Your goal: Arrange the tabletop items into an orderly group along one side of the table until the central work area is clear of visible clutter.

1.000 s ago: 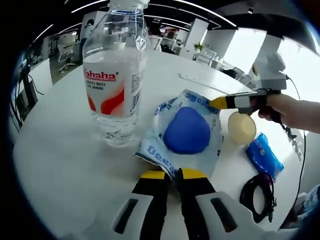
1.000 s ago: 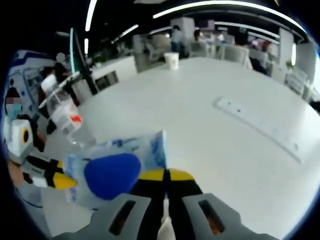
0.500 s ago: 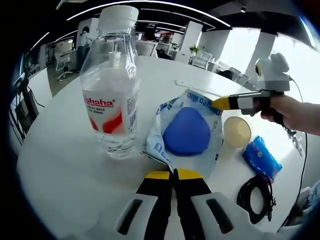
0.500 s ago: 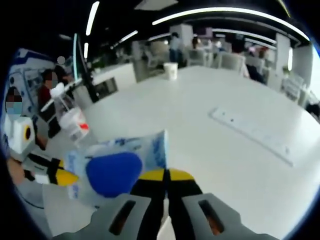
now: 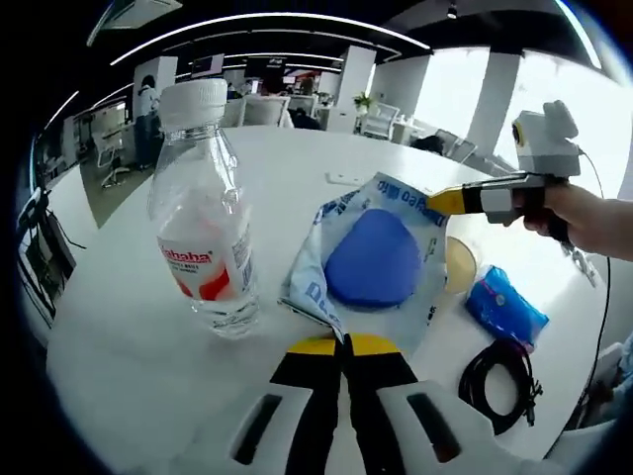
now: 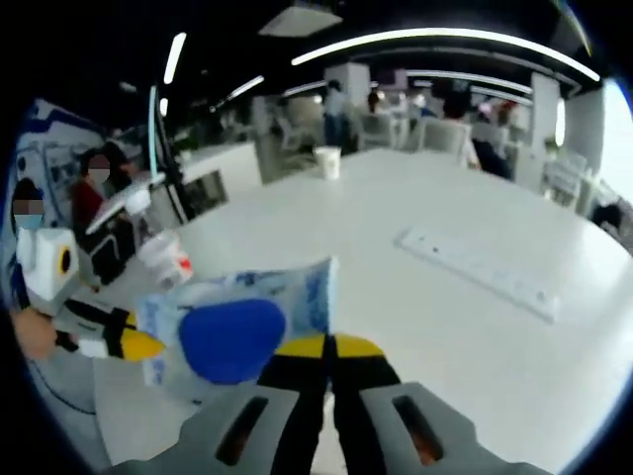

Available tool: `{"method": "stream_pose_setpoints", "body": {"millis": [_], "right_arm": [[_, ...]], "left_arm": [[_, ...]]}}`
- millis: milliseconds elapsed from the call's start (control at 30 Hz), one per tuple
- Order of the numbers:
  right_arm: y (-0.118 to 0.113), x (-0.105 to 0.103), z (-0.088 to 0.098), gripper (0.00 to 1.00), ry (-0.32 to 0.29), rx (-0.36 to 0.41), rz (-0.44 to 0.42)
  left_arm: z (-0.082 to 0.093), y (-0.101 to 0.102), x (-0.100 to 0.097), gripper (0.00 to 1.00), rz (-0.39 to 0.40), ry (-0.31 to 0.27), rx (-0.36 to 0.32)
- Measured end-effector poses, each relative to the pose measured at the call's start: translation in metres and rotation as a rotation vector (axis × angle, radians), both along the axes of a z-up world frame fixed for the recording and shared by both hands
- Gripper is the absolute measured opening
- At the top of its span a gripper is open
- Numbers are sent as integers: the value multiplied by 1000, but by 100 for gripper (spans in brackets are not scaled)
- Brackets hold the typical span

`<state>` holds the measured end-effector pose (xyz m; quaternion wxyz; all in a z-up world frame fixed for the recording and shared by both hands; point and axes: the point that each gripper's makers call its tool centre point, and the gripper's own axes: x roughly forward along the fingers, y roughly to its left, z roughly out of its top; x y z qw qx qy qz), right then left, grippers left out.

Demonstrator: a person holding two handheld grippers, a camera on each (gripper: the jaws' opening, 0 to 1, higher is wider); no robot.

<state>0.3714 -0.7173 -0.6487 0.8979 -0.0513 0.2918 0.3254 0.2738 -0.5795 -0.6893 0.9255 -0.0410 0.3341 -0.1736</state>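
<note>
In the left gripper view, the left hand-held gripper (image 5: 343,343) is reached forward over the white tabletop (image 5: 129,327), its yellow-tipped jaws pressed together on the near edge of one clear plastic packet (image 5: 371,262) with blue print and a blue pad inside. The packet is held up off the tabletop between the two grippers: at its far corner the right hand-held gripper (image 5: 442,201) is seen coming in from the right, gripped by a hand (image 5: 584,218), its yellow tip closed on the packet's corner. In the right gripper view, the right hand-held gripper (image 6: 329,346) is seen with its jaws shut on the packet (image 6: 237,327), and the left hand-held gripper (image 6: 138,344) is seen at the packet's opposite edge, to the left. One water bottle (image 5: 203,233) with a white cap and a red-and-white label stands upright on the tabletop, just left of the packet and ahead of the left hand-held gripper. To the right of the packet, one round cream-coloured object (image 5: 459,264) is partly hidden behind it; one small blue packet (image 5: 504,309) lies beyond that, and one coiled black cable (image 5: 497,375) lies nearer, right of the left hand-held gripper. In the right gripper view, one white power strip (image 6: 475,272) lies on the tabletop ahead and to the right, and one white cup (image 6: 327,161) stands far ahead.
</note>
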Motion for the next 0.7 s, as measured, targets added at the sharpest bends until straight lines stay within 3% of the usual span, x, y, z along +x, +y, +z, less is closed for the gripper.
{"method": "stream_pose_setpoints", "body": {"millis": [333,700], "right_arm": [[-2,-27,35,0,-51,41,11],[2,-52,52,0,-63,78,2]], "left_arm": [[21,8,-5,0,-40,-47,-1],[28,16,-12,0,-43,-46,-10]]}}
